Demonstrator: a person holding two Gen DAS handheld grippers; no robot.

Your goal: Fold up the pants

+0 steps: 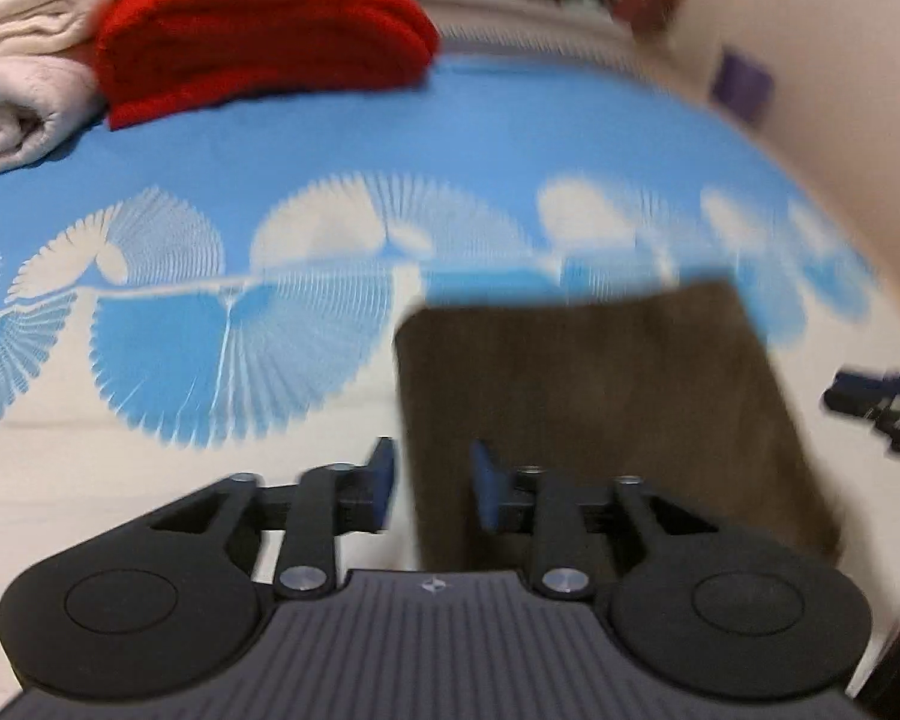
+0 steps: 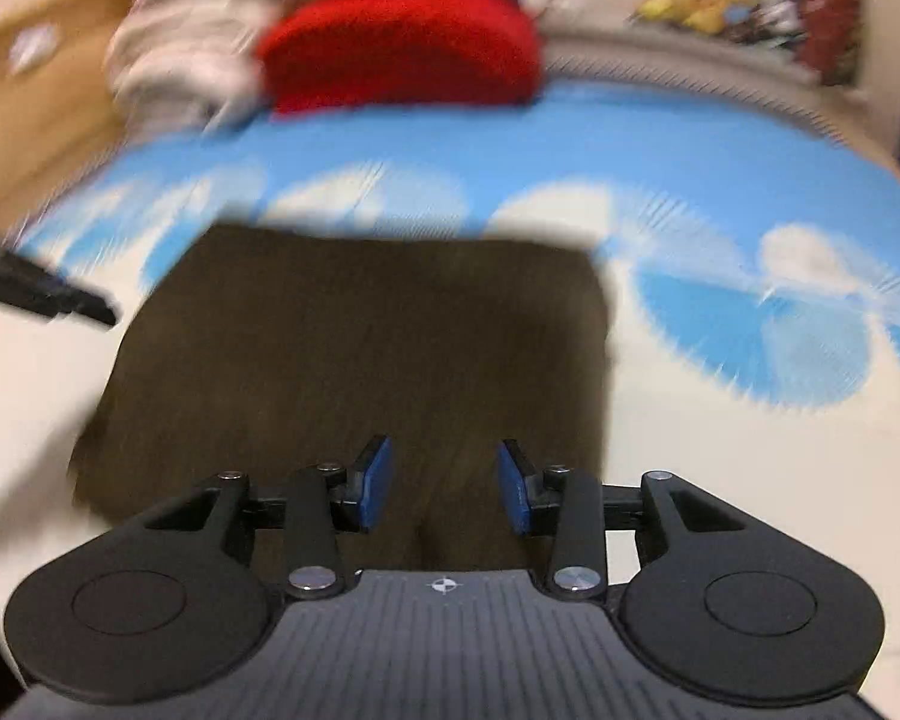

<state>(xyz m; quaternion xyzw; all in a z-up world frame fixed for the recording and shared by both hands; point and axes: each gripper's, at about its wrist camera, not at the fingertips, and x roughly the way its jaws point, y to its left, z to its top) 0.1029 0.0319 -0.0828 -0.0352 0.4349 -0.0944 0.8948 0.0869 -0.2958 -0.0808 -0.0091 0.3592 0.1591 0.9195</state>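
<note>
Pants (image 2: 354, 360) lie as a compact brown rectangle on the bed (image 1: 450, 138); folding looks near done. Both jaws gape, empty.

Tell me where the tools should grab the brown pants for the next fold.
Grip the near edge of the folded brown pants, one corner each, coming from the near side. They lie flat as a rectangle on the blue-and-white bedsheet, and the open left tool and right tool already face that edge.

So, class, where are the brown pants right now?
The brown pants lie folded on the blue-and-white bedsheet, nearer than the red blanket.
</note>
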